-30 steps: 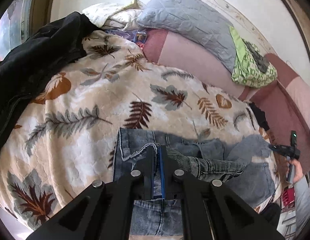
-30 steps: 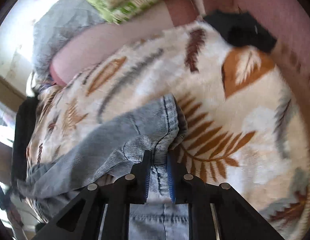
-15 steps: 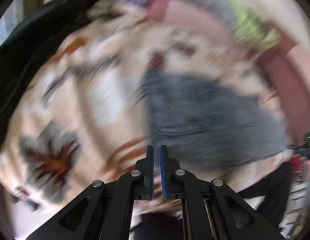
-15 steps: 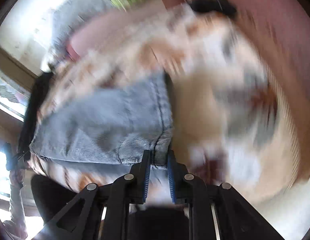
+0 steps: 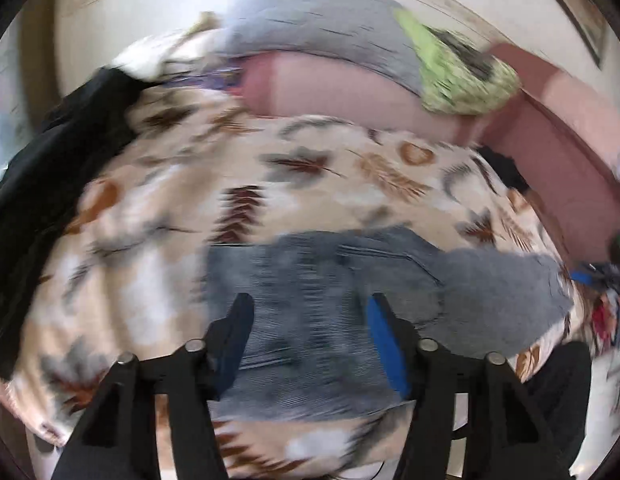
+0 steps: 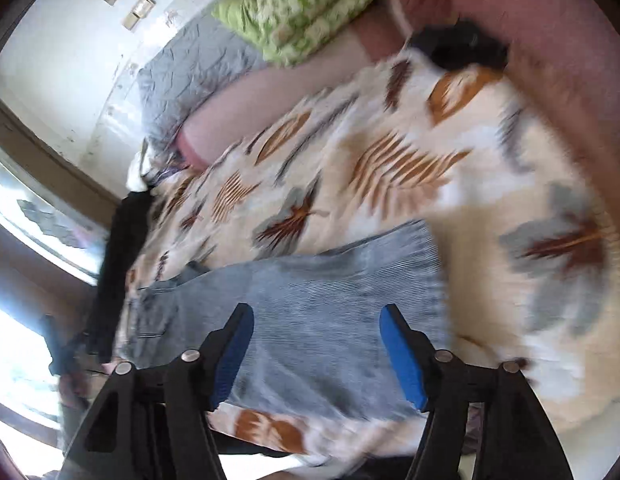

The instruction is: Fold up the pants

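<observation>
Both grippers hang above the bed with their jaws spread wide and nothing between them. In the left wrist view the left gripper fills the lower middle of the frame, its blue-padded fingers parted over the pants. In the right wrist view the right gripper sits at the bottom centre, its fingers equally apart and framing denim without touching it, as far as the blur allows.

Those grey-blue pants lie flat on the leaf-patterned blanket, near its front edge; they occupy the lower centre of the left view, stretching toward the right side, and in the right view they run from lower left to just past centre. Both frames are smeared by motion, so seams and folds are hard to read.

Behind the blanket, toward the top of the left view, a grey quilted pillow leans beside a green patterned bundle on the pink sofa back. A black garment lies at the left edge.
</observation>
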Demonstrator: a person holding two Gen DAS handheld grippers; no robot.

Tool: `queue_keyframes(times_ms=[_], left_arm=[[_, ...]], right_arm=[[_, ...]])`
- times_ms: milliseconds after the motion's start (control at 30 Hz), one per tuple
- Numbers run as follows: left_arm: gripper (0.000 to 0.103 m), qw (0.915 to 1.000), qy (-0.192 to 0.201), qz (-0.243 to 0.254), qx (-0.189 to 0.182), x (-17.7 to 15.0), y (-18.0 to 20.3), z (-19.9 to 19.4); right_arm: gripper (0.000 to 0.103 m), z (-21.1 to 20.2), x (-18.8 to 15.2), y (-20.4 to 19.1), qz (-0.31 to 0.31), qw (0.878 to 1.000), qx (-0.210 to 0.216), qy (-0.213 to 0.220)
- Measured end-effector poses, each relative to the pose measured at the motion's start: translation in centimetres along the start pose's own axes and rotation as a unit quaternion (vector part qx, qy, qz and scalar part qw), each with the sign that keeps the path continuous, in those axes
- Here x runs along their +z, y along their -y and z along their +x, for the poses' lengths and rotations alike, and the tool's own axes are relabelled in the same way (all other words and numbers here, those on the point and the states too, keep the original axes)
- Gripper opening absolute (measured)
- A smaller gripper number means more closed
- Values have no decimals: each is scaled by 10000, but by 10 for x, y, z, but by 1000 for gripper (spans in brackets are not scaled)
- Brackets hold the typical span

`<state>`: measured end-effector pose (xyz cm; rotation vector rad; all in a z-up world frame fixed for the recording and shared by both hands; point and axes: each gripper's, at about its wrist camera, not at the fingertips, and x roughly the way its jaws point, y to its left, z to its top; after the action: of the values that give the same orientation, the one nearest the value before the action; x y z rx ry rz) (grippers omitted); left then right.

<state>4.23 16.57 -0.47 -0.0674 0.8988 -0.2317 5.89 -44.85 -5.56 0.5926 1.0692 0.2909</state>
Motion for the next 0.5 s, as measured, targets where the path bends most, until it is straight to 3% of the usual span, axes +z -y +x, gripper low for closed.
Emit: queue_keyframes(times_ms=[67,100,133,167,233,400,467,500], left_arm=[[61,9965,-792,85,269,-15,13,49],[61,9919,-1187,73,445,-24,11,71],[63,9868,-1468,122,674,-33,10,89],[68,9871,-1243,380,936,-37,15,89],[69,9834,-1253,597,1167,-29,25,80],[70,9974,-332,351,535,5,38,34],[79,9967,-427,176,670,4,32,46],[79,9924,-819,54,914,-5,21,65]], right_arm=[[69,44,-16,34,522,9950,-357,-779],[68,37,-16,34,444,9973,-243,-537],[68,32,-14,31,471,9969,-246,-578],[68,26,-11,25,481,9966,-331,-576],[68,13,-1,3,112,9973,-600,-405],[73,5,32,-54,-657,9975,-187,193],[81,35,41,-39,-513,9982,-298,15],[81,54,39,-22,-343,9969,-623,-323]])
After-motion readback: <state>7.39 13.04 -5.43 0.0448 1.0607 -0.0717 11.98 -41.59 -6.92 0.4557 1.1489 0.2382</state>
